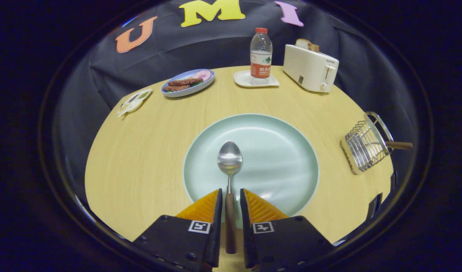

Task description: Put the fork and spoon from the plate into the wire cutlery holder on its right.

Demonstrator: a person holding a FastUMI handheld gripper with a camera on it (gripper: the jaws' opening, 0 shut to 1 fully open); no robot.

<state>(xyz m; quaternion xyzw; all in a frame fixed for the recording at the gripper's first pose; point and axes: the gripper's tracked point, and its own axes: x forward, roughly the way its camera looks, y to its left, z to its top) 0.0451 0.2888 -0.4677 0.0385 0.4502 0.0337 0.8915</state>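
gripper (230, 202) fingers flanking the spoon (230, 162) handle on the plate (287, 151), grasp unclear; holder (361, 149) already holding one wooden-handled piece.

A: Support? Round pale wood table (148, 151).

B: On it, nearest first?

A: Pale green plate (276, 158) just ahead of the jaws. Wire cutlery holder (363, 147) beyond, right, lying tipped. Far right, white toaster (310, 68). Straight beyond, small white dish (242, 78). Far left, blue oval plate (182, 92); then a flat white packet (134, 101) near the rim.
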